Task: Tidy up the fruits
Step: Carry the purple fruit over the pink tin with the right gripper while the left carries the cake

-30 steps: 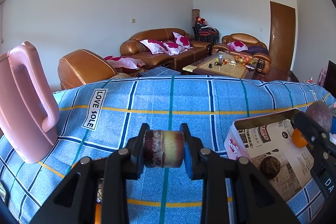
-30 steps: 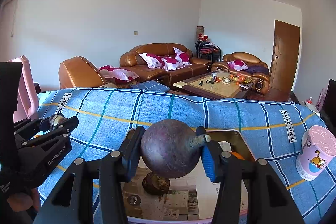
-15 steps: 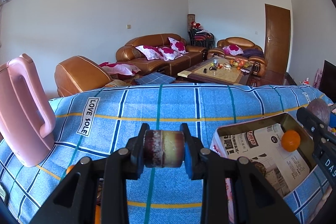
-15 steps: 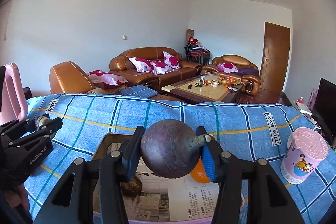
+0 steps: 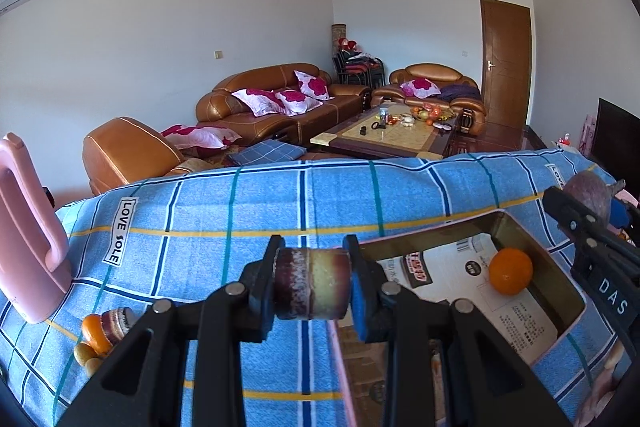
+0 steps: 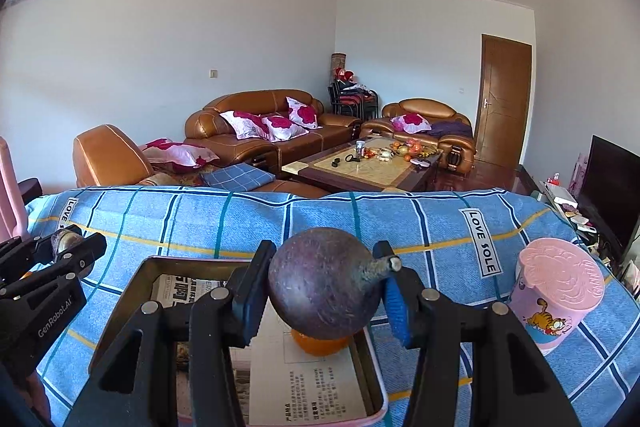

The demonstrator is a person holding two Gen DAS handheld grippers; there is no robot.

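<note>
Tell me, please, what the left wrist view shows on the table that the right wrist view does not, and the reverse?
Only the left wrist view shows the small fruit pile lying on the cloth and the tall pink jug in full.
Only the right wrist view shows the pink cartoon cup standing to the right of the box.
Both show the paper-lined box with an orange inside, the blue checked cloth, the left gripper clamping a short cut piece, and the right gripper clamping a dark purple fruit.

Table's covered with a blue plaid cloth (image 5: 224, 211) with LOVE SOLE labels. On it: a paper-lined tin (image 6: 134, 279), a pink jug (image 5: 28, 231) at the left, some small fruits (image 5: 98, 335), a pink cup (image 6: 558, 297) far right.
</note>
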